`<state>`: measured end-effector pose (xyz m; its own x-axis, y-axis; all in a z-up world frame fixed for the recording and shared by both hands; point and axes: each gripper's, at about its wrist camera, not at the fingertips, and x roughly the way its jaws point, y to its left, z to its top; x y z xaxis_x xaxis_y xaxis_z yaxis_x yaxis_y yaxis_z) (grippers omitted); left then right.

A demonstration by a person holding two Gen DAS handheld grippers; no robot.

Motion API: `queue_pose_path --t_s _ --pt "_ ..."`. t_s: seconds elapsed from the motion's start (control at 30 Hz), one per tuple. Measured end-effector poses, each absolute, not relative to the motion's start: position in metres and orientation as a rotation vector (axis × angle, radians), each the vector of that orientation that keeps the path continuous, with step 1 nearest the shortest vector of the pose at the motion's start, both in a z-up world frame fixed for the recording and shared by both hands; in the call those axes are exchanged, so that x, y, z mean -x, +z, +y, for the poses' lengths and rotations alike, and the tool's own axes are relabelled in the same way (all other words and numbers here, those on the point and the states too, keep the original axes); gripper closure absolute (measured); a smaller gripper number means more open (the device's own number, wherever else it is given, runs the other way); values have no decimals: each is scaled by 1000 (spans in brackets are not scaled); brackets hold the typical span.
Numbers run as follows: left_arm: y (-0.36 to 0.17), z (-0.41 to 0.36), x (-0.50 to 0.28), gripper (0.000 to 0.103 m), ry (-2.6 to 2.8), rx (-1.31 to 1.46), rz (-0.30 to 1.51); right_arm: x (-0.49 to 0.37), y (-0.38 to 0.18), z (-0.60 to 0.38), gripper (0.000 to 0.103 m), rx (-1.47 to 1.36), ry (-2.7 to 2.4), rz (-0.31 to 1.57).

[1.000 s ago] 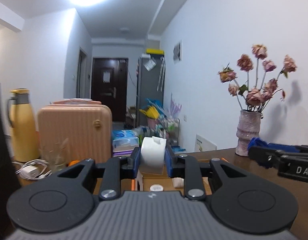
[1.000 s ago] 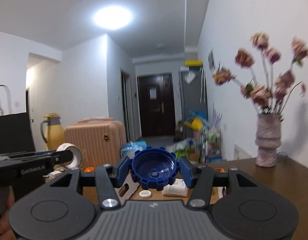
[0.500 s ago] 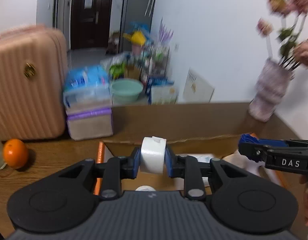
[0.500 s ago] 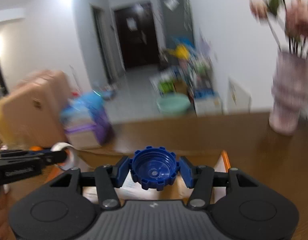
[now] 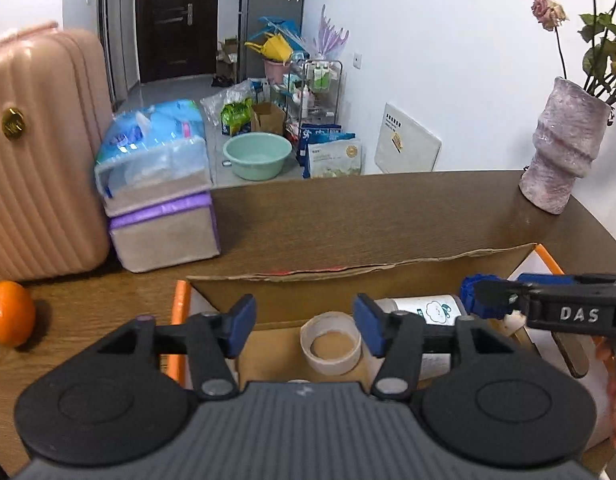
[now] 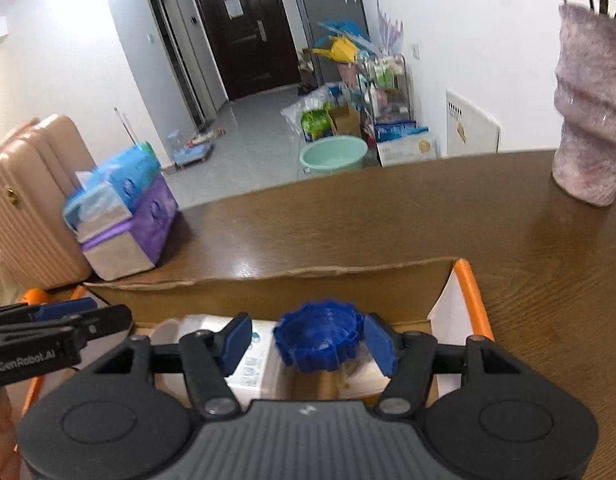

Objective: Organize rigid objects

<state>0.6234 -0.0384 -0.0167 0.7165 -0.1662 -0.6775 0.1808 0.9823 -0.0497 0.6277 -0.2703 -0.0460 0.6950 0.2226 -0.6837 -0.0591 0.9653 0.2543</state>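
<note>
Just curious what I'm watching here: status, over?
Left hand-held gripper open, jaws just opened; tape roll lies flat in cardboard box. Right hand-held gripper jaws just opening; blue cap loose between them, above box. Nothing blocking.

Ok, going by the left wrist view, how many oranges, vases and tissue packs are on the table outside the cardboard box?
Orange: 1
Vase: 1
Tissue packs: 2, stacked
Total: 4
</note>
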Motion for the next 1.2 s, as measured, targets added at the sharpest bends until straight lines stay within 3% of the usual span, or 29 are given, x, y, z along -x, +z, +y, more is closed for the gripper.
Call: queue_pose_path --t_s 0.23,0.4,0.53,0.6,0.83,1.2 --pt "16 -34 -590 30 -115 -58 741 -595 -4 -275 41 -117 111 757" --pt "36 -30 -553 22 -63 -61 717 -564 25 -276 30 -65 83 747" --pt "44 -28 -500 2 -60 -60 551 -524 35 -274 23 -33 61 697" --pt "42 -25 -471 1 -42 -14 445 -495 34 -273 16 -43 51 602" --pt "29 -20 -398 1 -20 52 226 -404 17 -272 14 -39 40 273" --pt "26 -23 -307 0 -61 13 119 -318 4 -277 14 -87 34 140"
